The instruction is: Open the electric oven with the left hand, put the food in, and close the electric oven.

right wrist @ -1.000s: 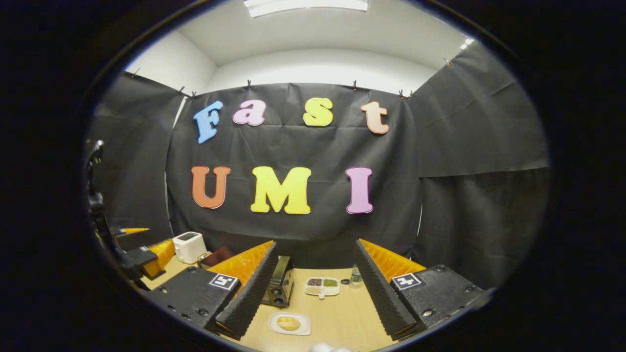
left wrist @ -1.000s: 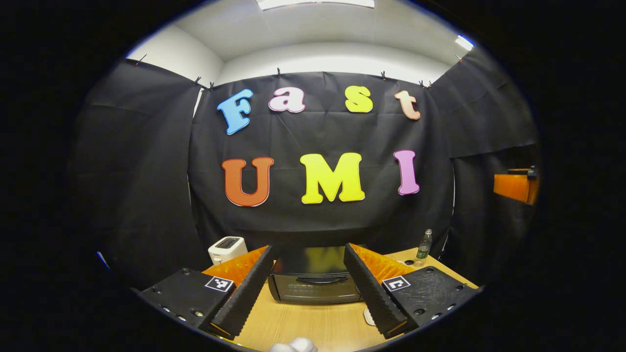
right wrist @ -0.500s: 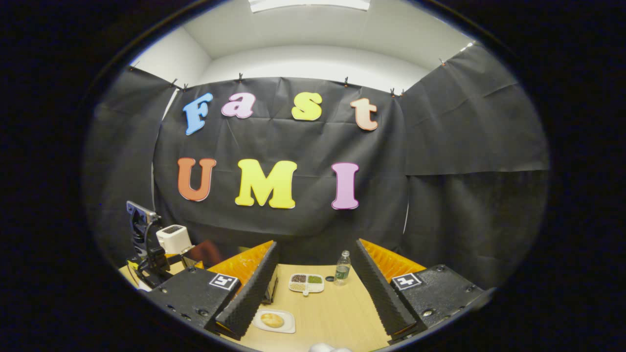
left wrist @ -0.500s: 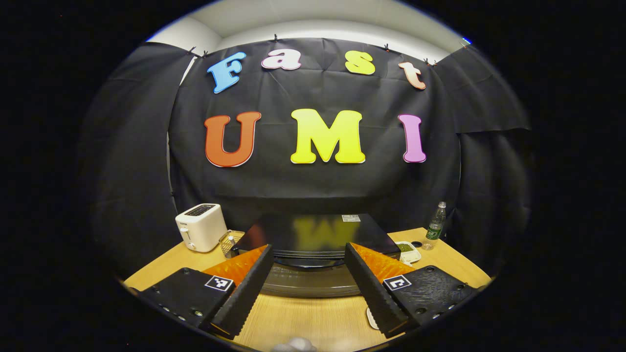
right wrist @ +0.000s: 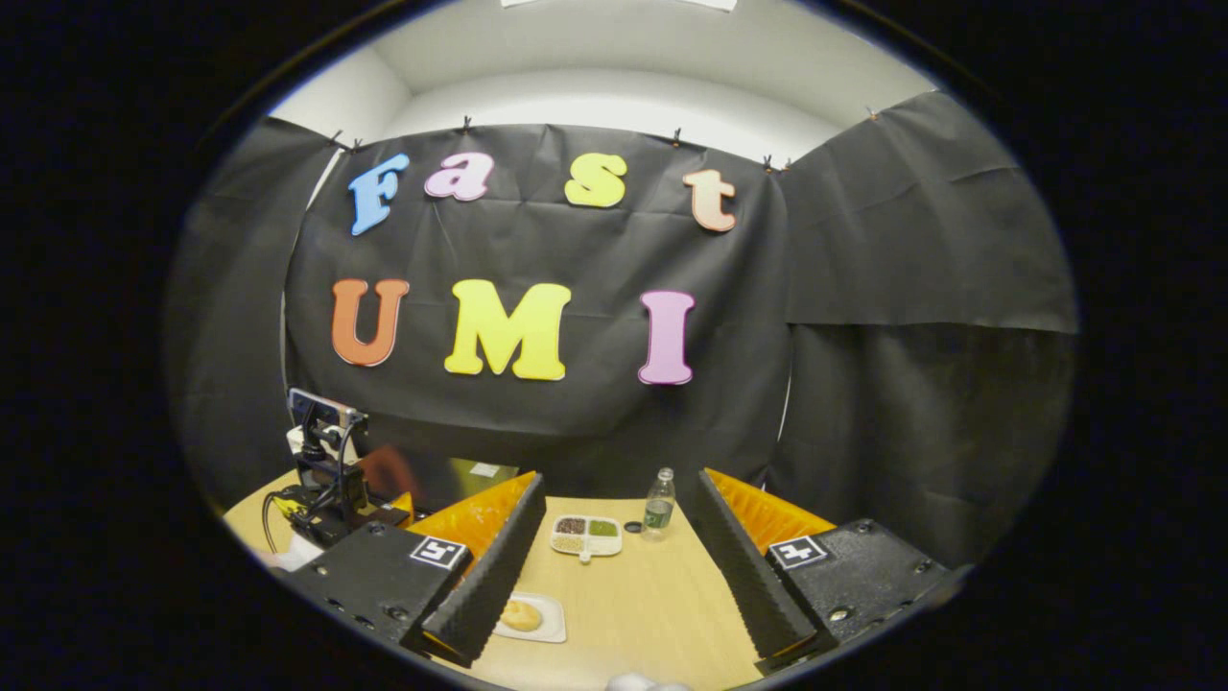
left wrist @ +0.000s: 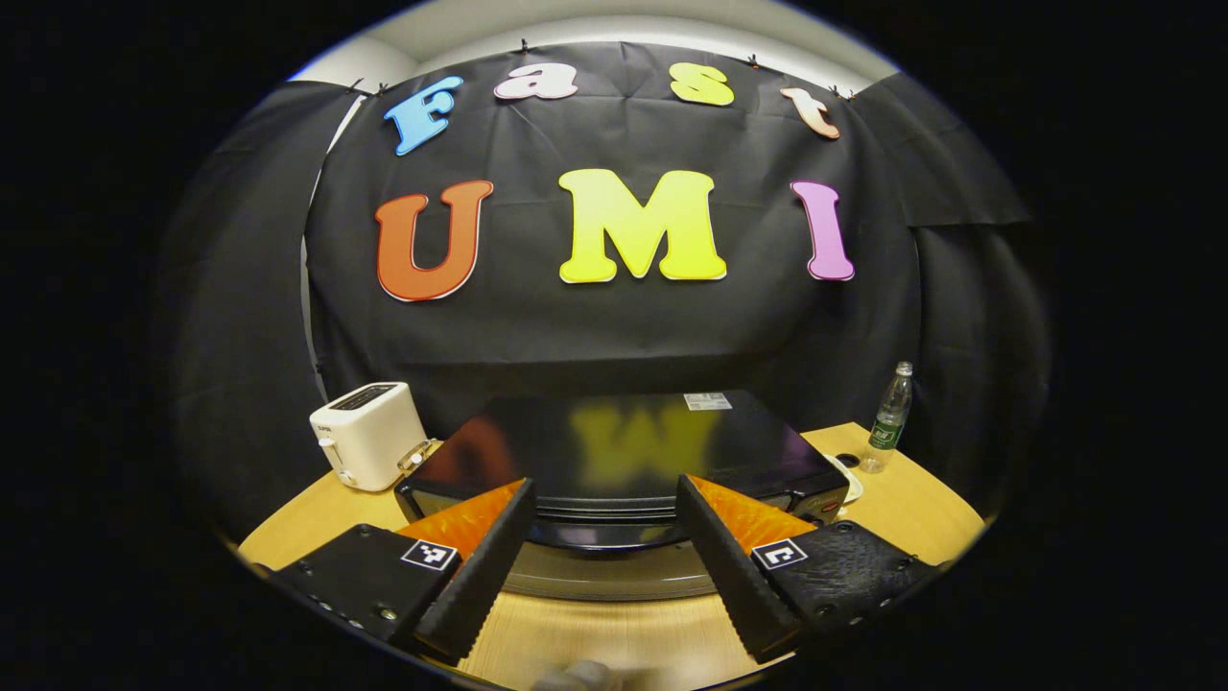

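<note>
In the left gripper view the left gripper point(left wrist: 602, 566) is wide open and holds nothing; the electric oven point(left wrist: 624, 461) stands close at 12 o'clock, door closed. In the right gripper view the right gripper point(right wrist: 614, 585) is wide open and empty, with the bread point(right wrist: 521, 615) on its plate point(right wrist: 549, 631) at 10 o'clock, near the left finger.

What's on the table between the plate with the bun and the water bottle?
In the right gripper view, a divided snack tray sits between the plate and the water bottle; bare table surrounds it.
</note>
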A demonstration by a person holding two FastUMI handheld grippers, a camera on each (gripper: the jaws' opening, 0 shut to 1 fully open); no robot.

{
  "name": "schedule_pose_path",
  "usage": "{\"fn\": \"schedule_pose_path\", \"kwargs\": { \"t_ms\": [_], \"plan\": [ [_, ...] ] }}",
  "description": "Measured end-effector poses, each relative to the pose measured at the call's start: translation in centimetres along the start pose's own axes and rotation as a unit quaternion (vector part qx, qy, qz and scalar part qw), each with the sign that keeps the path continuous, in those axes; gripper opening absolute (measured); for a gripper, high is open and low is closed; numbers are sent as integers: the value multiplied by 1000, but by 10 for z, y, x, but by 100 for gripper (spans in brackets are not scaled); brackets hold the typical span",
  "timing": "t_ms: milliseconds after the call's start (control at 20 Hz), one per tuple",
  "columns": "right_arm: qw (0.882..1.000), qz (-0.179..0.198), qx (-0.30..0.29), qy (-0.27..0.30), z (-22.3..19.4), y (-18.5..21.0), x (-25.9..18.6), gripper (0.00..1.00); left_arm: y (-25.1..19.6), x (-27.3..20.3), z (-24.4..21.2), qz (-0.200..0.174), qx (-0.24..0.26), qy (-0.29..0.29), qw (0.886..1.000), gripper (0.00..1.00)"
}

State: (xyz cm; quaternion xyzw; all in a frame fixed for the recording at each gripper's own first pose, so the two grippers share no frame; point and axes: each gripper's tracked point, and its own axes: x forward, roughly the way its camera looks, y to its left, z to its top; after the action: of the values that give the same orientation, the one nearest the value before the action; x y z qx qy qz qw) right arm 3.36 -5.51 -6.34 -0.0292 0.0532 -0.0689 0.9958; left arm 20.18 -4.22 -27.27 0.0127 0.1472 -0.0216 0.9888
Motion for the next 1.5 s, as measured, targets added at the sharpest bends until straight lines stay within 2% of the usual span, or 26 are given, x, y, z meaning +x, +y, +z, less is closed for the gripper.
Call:
{"fn": "schedule_pose_path", "kwargs": {
  "t_ms": [50, 100, 150, 200, 250, 300, 350, 400, 450, 700, 1050, 1500],
  "plan": [
    [1000, 1, 0, 0, 0, 1, 0, 97, 0, 3, -1, -2, 3, 1, 1000, 96],
    [1000, 2, -1, 2, -2, 2, 1, 97, 1, 6, -4, -2, 4, 8, 1000, 88],
    [1000, 3, -1, 4, -2, 3, 1, 97, 1, 7, -11, -3, 5, 21, 1000, 96],
    [1000, 4, -1, 5, -4, 4, 2, 97, 1, 7, -18, -1, 8, 34, 999, 96],
    [1000, 5, -1, 6, -4, 4, 1, 97, 1, 5, -15, -1, 11, 27, 1000, 88],
    [1000, 5, 0, 7, -5, 4, 0, 97, 0, 8, -12, -2, 16, 24, 1000, 98],
    [1000, 7, 0, 8, -5, 4, 1, 97, 1, 10, -16, -2, 20, 30, 999, 97],
    [1000, 8, -1, 9, -6, 4, 0, 97, 1, 10, -17, -2, 20, 35, 999, 90],
    [1000, 10, -2, 10, -6, 4, 0, 97, 0, 10, -15, -2, 17, 35, 999, 98],
    [1000, 17, 5, 19, -12, 5, 2, 97, 1, 4, -20, -1, 12, 50, 999, 98],
    [999, 29, 10, 21, -17, 8, 0, 97, 1, -29, -34, -4, 15, 52, 999, 98],
    [998, 54, 6, 27, -23, 20, -9, 97, 2, -79, -78, -8, 13, 76, 997, 98]
  ]
}}
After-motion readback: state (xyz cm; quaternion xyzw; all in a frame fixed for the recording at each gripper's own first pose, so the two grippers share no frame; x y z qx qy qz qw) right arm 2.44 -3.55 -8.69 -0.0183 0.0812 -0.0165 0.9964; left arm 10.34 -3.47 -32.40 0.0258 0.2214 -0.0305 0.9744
